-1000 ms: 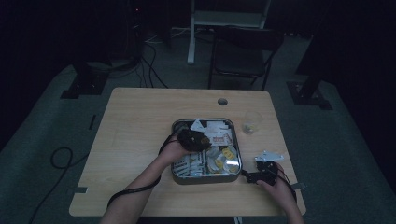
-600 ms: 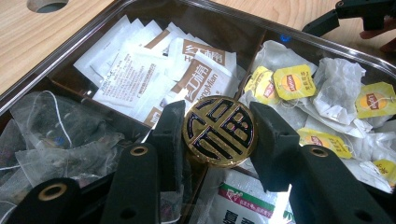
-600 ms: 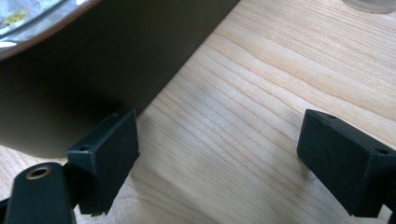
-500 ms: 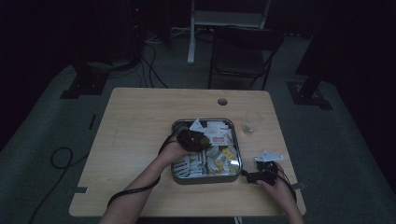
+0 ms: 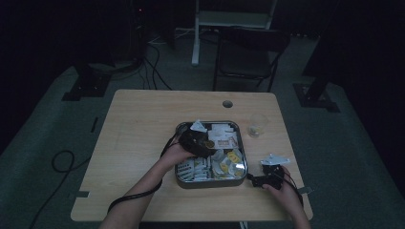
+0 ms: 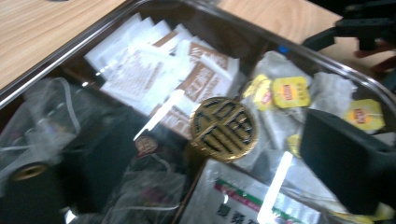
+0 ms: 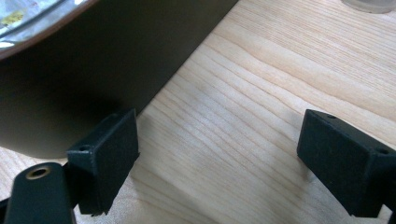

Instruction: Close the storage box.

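— Where is the high camera looking from?
— From above the person's side, facing forward and down over the whole tabletop (image 5: 143, 124) and tray (image 5: 180, 131).
— And the other two?
— Each is riding a hand-held gripper, sitting very near; the left one is looking into the tray (image 6: 56, 56), the right one along its outer wall (image 7: 116, 51).
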Available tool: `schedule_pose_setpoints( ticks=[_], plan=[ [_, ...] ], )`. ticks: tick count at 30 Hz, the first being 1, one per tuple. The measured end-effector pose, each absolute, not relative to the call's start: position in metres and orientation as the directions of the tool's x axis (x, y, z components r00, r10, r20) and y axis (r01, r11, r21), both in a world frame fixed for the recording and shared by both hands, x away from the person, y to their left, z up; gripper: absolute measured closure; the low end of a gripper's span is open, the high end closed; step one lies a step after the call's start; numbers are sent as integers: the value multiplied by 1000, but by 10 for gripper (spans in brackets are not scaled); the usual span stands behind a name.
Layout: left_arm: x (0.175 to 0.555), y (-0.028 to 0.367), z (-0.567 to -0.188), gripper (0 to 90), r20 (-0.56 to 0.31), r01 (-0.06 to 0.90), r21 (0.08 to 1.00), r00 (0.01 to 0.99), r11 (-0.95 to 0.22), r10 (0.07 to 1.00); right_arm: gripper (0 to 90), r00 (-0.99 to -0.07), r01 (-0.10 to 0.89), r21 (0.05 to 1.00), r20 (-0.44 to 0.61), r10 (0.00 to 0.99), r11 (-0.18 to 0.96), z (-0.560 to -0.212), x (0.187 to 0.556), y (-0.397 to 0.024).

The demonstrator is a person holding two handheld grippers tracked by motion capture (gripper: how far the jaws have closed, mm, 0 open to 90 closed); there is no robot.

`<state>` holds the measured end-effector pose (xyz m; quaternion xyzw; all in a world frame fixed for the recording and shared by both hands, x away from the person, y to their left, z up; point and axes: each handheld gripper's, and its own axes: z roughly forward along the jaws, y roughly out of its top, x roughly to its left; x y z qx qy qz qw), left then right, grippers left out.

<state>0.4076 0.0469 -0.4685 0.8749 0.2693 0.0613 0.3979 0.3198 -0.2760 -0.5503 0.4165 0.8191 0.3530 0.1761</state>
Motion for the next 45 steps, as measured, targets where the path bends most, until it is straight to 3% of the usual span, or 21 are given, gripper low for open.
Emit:
schedule_pose_setpoints(
  ticks=[2,3,18,45],
  plan=[
    [407,49,-469,82,-105,420,732,848,-537,520,122,-591,558,725,5,807,404,-550,320,-276],
    [407,49,-469,2,-111,425,733,845,-531,523,122,-591,558,725,5,807,404,-550,320,-276],
    [405,84,-465,3,-53,418,772,793,-480,606,122,-591,558,725,5,807,404,-550,320,-276],
    [396,172,-477,3,-65,473,804,672,-361,737,122,-591,558,725,5,807,404,-550,320,-276]
  ],
)
